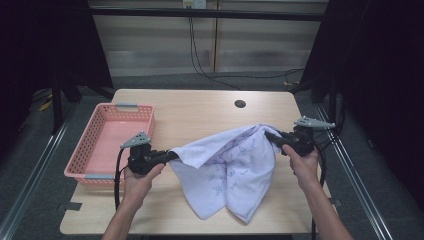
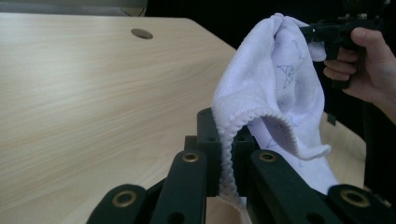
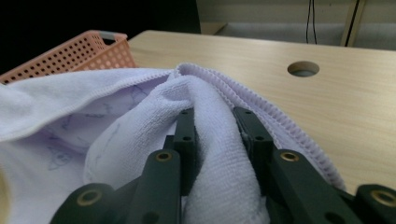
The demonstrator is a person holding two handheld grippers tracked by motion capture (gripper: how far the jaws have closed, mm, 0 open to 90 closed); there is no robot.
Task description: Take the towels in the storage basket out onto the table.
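Both grippers, left (image 1: pixel 170 156) and right (image 1: pixel 272 136), clamped on towel (image 1: pixel 230 165) edges, lifted off worktop (image 1: pixel 200 115); basket (image 1: pixel 97 175) probably the goal, empty so far.

No text, label, brand or number can be read in any view. The only markings are faint dark line-drawn figures printed on the pale lilac terry towel (image 1: pixel 231 165), small skull-like doodles, too blurred to make out as letters or signs.
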